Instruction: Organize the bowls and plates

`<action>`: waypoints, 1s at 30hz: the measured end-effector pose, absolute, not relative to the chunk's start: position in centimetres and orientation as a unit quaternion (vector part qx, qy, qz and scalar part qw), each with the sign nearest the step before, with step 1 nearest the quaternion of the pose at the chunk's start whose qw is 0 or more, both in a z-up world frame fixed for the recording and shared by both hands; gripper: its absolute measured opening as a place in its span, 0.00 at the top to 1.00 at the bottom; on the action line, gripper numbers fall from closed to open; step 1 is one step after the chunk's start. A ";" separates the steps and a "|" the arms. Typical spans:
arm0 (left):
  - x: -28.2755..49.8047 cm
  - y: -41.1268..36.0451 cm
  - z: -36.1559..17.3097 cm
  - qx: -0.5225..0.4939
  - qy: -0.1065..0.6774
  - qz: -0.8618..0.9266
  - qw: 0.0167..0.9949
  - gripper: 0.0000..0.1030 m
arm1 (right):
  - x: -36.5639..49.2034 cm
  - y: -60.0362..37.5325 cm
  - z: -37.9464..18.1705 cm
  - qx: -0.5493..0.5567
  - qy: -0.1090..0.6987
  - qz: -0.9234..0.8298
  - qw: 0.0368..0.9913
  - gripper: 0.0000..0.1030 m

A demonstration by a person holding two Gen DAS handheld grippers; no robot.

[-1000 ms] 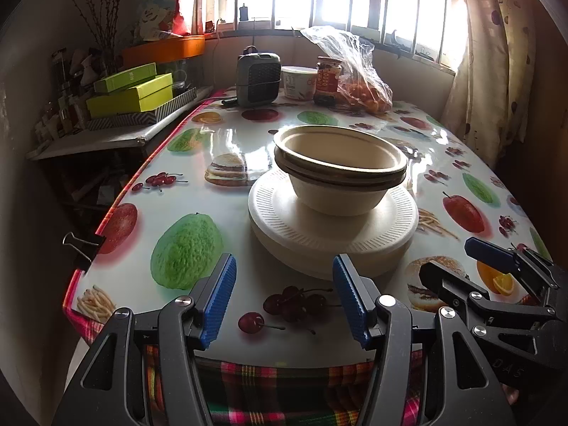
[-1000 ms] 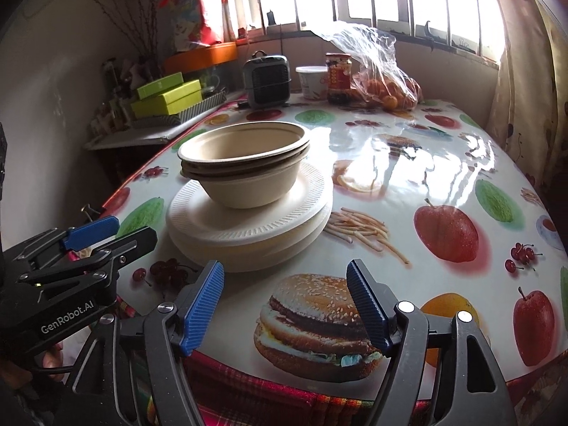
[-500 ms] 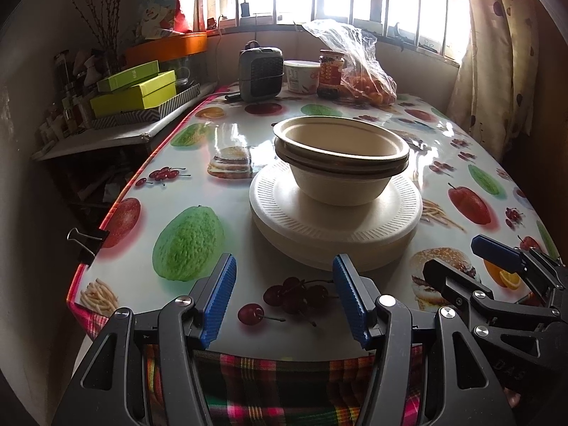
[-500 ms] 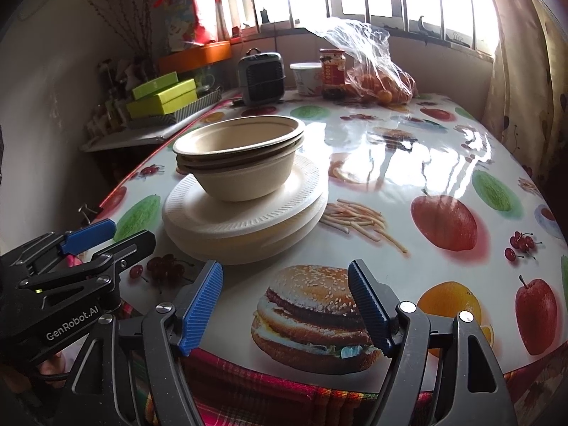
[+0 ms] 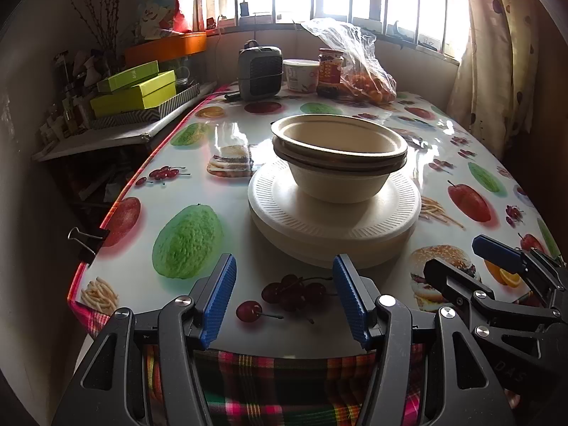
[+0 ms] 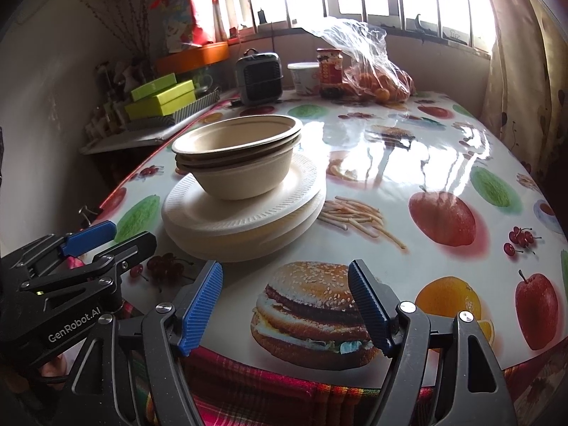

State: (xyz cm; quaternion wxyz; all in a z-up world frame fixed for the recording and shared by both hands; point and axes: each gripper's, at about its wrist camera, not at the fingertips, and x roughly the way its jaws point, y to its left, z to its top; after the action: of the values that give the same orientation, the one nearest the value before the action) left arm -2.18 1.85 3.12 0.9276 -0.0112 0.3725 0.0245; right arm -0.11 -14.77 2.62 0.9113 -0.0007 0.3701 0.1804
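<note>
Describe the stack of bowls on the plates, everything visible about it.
The stack of bowls is beige, matte, of what looks like pressed paper pulp. By the layered rims it holds about three round, flat-rimmed bowls, nested upright; the top one looks empty. Its base rests at the middle of the white ribbed plates, stacked on the fruit-print tablecloth. Only the top plate touches it. Both tongs, left and right, stand open near the table's edge, short of the stack.
</note>
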 end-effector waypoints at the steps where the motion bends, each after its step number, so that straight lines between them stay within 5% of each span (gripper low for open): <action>1: -2.2 1.8 3.1 -0.011 0.373 0.025 0.928 0.44 | -0.1 -14.8 2.6 -0.001 0.370 0.181 0.911 0.28; 30: -2.4 1.8 3.3 -0.006 0.372 0.028 0.928 0.44 | -0.2 -15.1 2.9 -0.001 0.366 0.181 0.913 0.28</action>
State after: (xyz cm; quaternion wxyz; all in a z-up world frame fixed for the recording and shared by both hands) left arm -2.41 1.80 3.27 0.9279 -0.0062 0.3717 0.0278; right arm -0.21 -15.06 2.88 0.9127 -0.0007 0.3665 0.1806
